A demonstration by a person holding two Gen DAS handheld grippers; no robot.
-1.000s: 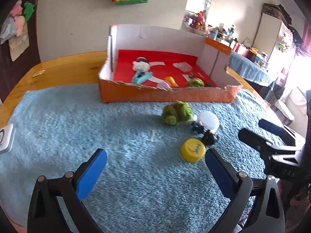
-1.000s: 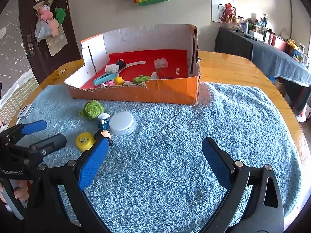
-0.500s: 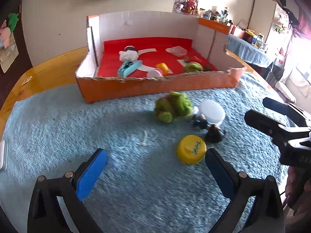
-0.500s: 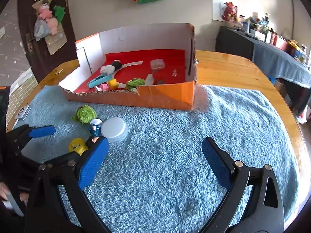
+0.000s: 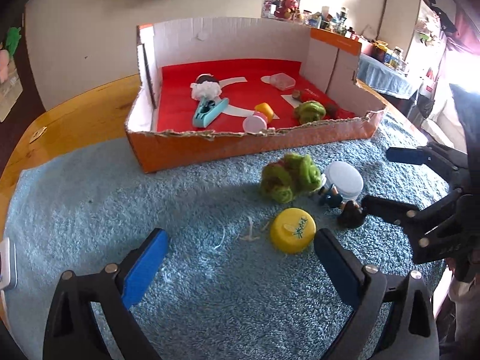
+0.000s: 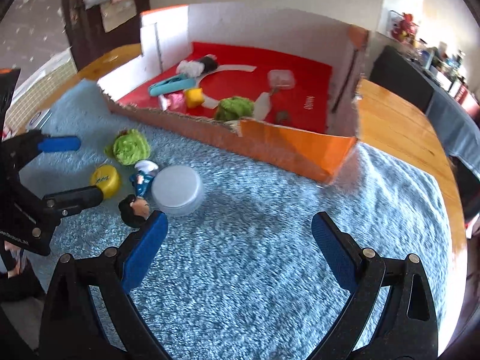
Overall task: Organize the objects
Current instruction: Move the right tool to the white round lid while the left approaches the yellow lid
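On the blue towel lie a yellow cap (image 5: 292,234) (image 6: 105,180), a green yarn ball (image 5: 288,177) (image 6: 131,147), a white round lid (image 5: 344,177) (image 6: 177,186) and a small toy figure (image 5: 339,203) (image 6: 140,192). Behind them stands an orange cardboard box (image 5: 240,145) (image 6: 288,148) with a red floor holding several small objects. My left gripper (image 5: 240,258) is open and empty, its right finger close to the yellow cap. My right gripper (image 6: 238,246) is open and empty, its left finger next to the figure's head.
The towel (image 5: 120,210) covers a wooden table (image 5: 90,114) whose bare edge shows left of and behind the box. A white device (image 5: 6,264) lies at the towel's left edge. Each gripper appears in the other's view, at the right (image 5: 420,198) and left (image 6: 45,174).
Both grippers have moved forward and closer to the loose objects. The right gripper has swung left toward the figure and the lid. Nothing has been grasped.
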